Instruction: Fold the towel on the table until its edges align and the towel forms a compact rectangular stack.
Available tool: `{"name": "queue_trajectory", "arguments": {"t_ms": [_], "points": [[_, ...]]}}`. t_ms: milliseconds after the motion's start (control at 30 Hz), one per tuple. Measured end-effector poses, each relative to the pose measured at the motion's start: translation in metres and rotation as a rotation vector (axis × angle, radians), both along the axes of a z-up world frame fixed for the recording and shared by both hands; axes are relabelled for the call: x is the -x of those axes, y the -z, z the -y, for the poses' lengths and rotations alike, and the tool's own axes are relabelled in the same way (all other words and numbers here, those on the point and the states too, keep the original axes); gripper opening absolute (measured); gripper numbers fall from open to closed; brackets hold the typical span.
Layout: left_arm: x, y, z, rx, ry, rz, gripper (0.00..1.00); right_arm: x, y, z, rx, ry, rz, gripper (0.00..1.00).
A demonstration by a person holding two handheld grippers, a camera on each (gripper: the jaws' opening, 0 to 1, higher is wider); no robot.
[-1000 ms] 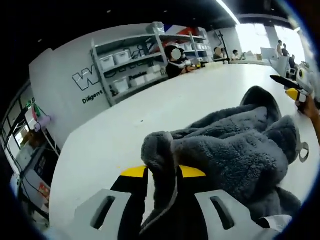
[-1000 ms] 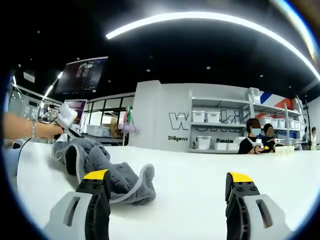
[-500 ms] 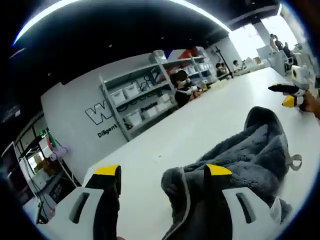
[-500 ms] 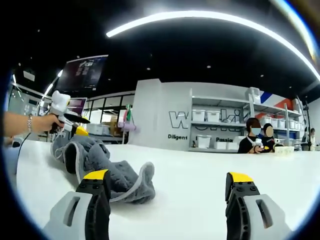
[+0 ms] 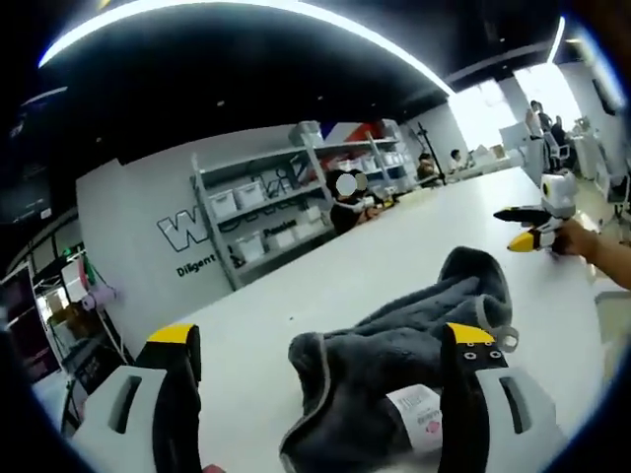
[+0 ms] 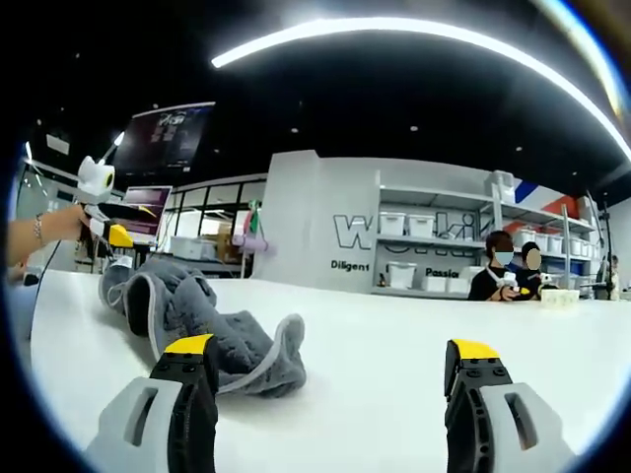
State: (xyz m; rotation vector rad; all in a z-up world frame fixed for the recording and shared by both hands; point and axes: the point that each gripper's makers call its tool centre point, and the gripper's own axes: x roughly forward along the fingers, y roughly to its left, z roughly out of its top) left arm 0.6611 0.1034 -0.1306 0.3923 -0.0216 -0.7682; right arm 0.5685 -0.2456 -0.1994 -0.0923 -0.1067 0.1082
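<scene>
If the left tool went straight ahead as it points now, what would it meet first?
Probably the crumpled grey towel, lying on the white table between the open left tool jaws; depth is unclear.

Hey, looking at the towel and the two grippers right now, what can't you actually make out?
- Left gripper view: the gray towel's near edge is cut off behind the jaws and the rim.
- Same view: the print on its white label is too small to read.
- Right gripper view: the towel's underside and far corners are hidden in its own bunched folds.
</scene>
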Motion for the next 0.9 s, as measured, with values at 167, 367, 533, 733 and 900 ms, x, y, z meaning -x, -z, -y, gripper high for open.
{"name": "queue_trajectory", "arguments": {"t_ms": [167, 367, 533, 733, 900], "points": [[0.025, 0.007, -0.003, -0.025, 0.043, 0.002, 0.99, 0.000, 0.001, 0.000, 0.001, 0.001, -0.003, 0.97], [0.044, 0.015, -0.009, -0.124, 0.070, 0.071, 0.97, 0.000, 0.001, 0.000, 0.003, 0.002, -0.004, 0.97], [0.054, 0.027, -0.012, -0.225, 0.080, 0.131, 0.94, 0.001, 0.000, -0.001, 0.001, -0.001, 0.000, 0.97], [0.061, 0.046, -0.010, -0.268, 0.098, 0.169, 0.78, 0.001, 0.001, -0.001, 0.002, 0.000, -0.003, 0.97], [0.063, 0.073, 0.000, -0.319, 0.127, 0.128, 0.75, 0.000, 0.002, -0.001, 0.005, 0.001, -0.007, 0.97]]}}
